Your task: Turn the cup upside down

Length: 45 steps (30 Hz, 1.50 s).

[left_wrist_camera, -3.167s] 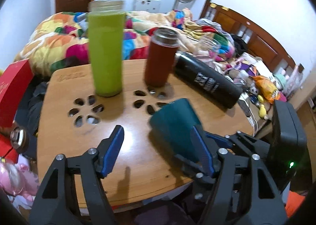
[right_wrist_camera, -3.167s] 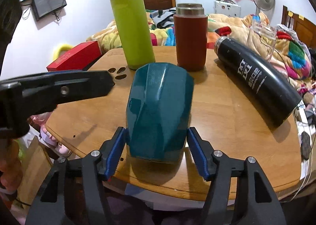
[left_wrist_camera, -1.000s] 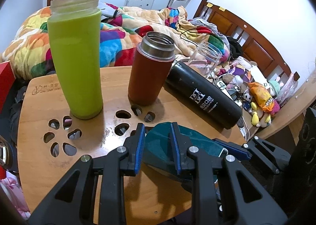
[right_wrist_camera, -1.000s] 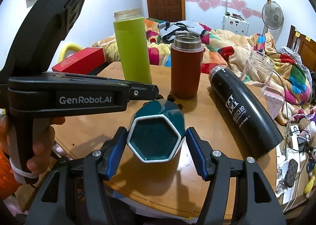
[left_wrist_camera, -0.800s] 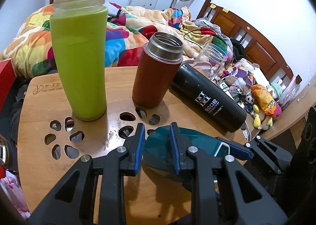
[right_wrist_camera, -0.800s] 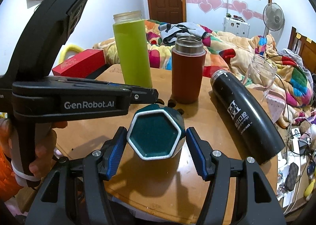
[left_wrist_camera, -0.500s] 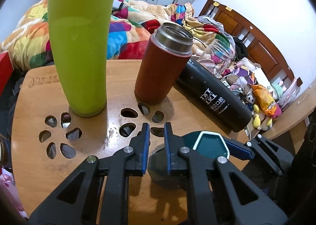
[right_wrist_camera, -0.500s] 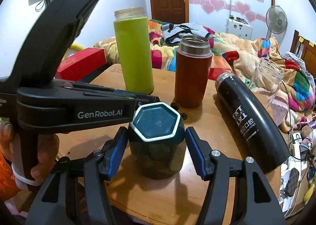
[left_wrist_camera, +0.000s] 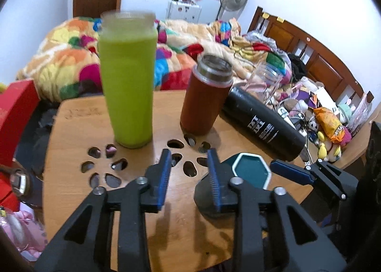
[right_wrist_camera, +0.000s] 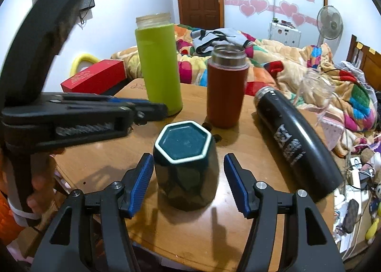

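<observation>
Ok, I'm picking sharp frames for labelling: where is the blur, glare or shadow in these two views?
Left wrist view: the green bottle is motion-smeared, worst at its rim, while the teal cup stays fairly crisp. Right wrist view: the left hand-held gripper is blurred, the cup sharp; glare on the table beside its shadow. Both views bow straight lines near the edges.

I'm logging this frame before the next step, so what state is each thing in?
Teal hexagonal ceramic cup: standing on the round wooden table, ungripped.
Left gripper: open, empty.
Right gripper: open, straddling the cup.
Green tall bottle: upright, uncapped.
Red steel-rimmed flask: upright, uncapped.
Black metal bottle: lying on its side.
</observation>
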### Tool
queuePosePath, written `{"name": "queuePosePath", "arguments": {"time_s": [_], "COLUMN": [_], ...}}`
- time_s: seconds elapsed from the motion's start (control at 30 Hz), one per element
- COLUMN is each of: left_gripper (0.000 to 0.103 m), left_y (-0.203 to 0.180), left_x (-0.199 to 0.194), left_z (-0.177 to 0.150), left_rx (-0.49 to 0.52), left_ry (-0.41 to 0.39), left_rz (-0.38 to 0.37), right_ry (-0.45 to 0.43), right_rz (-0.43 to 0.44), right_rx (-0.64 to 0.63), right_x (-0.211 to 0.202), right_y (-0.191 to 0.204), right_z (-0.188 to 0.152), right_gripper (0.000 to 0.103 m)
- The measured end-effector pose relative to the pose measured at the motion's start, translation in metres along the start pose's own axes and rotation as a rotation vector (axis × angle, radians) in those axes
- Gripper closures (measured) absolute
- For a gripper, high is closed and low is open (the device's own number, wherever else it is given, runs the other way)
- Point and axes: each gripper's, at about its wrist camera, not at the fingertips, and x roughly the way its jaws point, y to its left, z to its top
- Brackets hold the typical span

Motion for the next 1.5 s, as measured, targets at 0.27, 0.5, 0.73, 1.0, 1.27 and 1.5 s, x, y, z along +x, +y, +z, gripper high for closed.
{"name": "queuePosePath", "arguments": {"time_s": [0.27,0.5,0.73,1.0,1.27,1.5], "left_gripper": [0.043,0.01,0.0,0.0,0.0,0.0], "left_y": [-0.024,-0.053,-0.068,-0.08,-0.084,-0.081], "left_x": [-0.07,-0.129,-0.17,-0.194,-0.202,-0.202], "left_z": [-0.007,-0.02,-0.036,-0.053,-0.057,-0.056], "left_rx": [0.066,0.135,0.137,0.136,0.129,0.111], "left_ry": [-0.162,-0.315,-0.419,-0.491,-0.513,-0.513], "left_rz": [0.065,0.13,0.168,0.191,0.189,0.181], "right_ry": [-0.072,-0.192,-0.28,-0.372,-0.399,-0.407], "right_rz": [-0.048,-0.111,-0.155,-0.191,-0.184,-0.182], "right_rx": [0.059,0.09,0.103,0.108,0.123,0.121], "right_x": [-0.049,-0.111,-0.158,-0.192,-0.205,-0.207], "right_y": [-0.017,-0.024,-0.018,-0.011,-0.009,-0.009], "right_z": [0.001,0.001,-0.003,-0.007,-0.01,-0.008], "right_gripper": [0.037,0.02,0.01,0.0,0.0,0.0]}}
